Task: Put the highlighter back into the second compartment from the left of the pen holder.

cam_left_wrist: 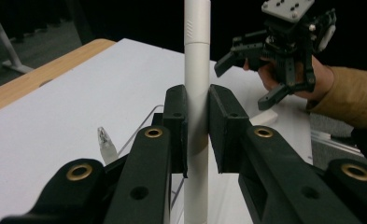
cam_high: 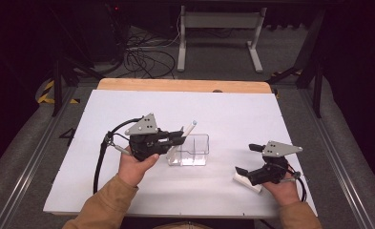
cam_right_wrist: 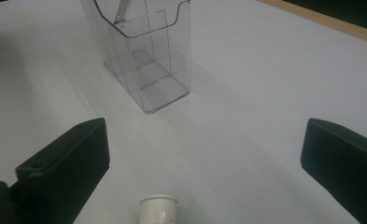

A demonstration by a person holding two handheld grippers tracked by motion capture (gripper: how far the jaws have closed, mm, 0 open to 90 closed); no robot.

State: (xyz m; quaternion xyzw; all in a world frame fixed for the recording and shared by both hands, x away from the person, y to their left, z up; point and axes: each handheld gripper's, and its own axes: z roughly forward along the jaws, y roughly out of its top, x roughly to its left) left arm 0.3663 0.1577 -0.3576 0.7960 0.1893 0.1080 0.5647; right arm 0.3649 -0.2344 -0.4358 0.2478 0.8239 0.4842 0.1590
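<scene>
Dim room, grey carpet, tangled cables, white metal frame.

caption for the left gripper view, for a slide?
Left gripper shut on a white pen above the white table, right gripper open beyond.

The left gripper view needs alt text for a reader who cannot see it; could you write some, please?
The left tool clamps an upright white pen between its black jaws, above a white table. Beyond it, a hand holds the right tool, jaws open.
</scene>
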